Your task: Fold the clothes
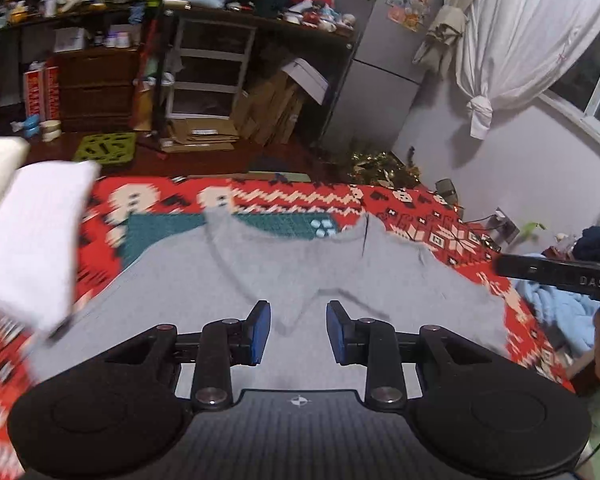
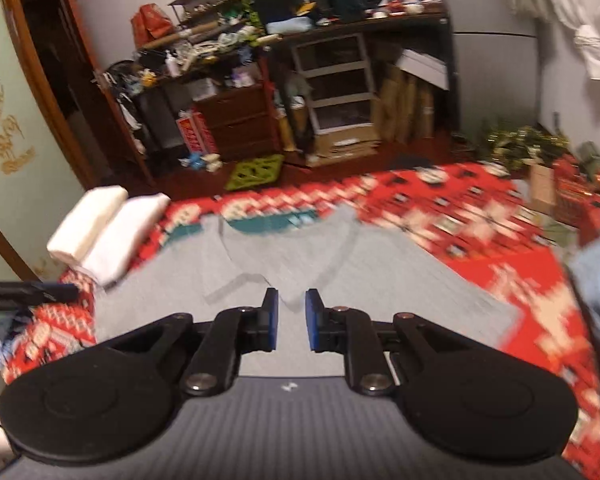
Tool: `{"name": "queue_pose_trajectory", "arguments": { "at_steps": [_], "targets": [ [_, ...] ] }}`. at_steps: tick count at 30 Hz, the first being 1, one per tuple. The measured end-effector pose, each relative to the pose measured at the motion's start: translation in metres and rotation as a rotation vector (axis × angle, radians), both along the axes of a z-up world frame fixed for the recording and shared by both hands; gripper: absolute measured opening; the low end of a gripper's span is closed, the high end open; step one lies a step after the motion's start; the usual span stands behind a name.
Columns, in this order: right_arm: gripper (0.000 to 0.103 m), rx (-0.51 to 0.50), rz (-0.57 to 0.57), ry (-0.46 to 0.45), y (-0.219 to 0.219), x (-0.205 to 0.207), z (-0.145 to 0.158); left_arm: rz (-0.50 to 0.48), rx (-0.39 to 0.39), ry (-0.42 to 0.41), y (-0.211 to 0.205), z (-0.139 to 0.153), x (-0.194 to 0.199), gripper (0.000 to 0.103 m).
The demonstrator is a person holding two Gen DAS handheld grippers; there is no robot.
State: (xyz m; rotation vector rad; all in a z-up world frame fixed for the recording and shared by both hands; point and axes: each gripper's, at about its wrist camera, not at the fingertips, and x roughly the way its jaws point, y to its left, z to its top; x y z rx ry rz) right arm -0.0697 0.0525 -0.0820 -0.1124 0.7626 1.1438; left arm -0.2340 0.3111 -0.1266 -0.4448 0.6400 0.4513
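Claws left (image 1: 298, 330) and right (image 2: 291, 319) gape empty over flat grey knit shirt (image 1: 260, 280) on patterned blanket (image 1: 420, 216).

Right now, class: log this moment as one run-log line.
step: fold not begun | grey V-neck garment: flat on red patterned blanket | left tongs: open, empty | right tongs: open, empty
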Motion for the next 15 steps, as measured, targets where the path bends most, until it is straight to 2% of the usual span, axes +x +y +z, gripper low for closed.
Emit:
{"name": "queue_pose_trajectory", "arguments": {
  "at_steps": [1, 2, 3, 6, 8, 11, 15],
  "targets": [
    [0.017, 0.002, 0.015, -0.007, 0.020, 0.004, -0.004, -0.006, 0.019, 0.010, 0.007, -0.007, 0.016, 0.027],
    [0.016, 0.003, 0.029, -0.015, 0.040, 0.009, -0.008, -0.009, 0.037, 0.022, 0.013, -0.014, 0.033, 0.018],
    [0.015, -0.002, 0.036, -0.026, 0.060, 0.012, -0.014, -0.026, 0.057, 0.036, 0.018, -0.021, 0.050, 0.014],
    [0.014, -0.037, 0.050, -0.073, 0.117, 0.021, -0.039, -0.063, 0.118, 0.077, 0.028, -0.043, 0.092, 0.011],
    [0.013, -0.085, 0.053, -0.122, 0.151, 0.024, -0.060, -0.066, 0.086, 0.086, 0.038, -0.058, 0.107, 0.008],
    [0.013, -0.132, 0.070, -0.112, 0.185, 0.033, -0.088, -0.064, 0.043, 0.086, 0.050, -0.077, 0.120, 0.008],
    [0.013, -0.154, 0.090, -0.121, 0.213, 0.043, -0.117, -0.043, 0.037, 0.059, 0.068, -0.092, 0.128, 0.008]
  ]
}}
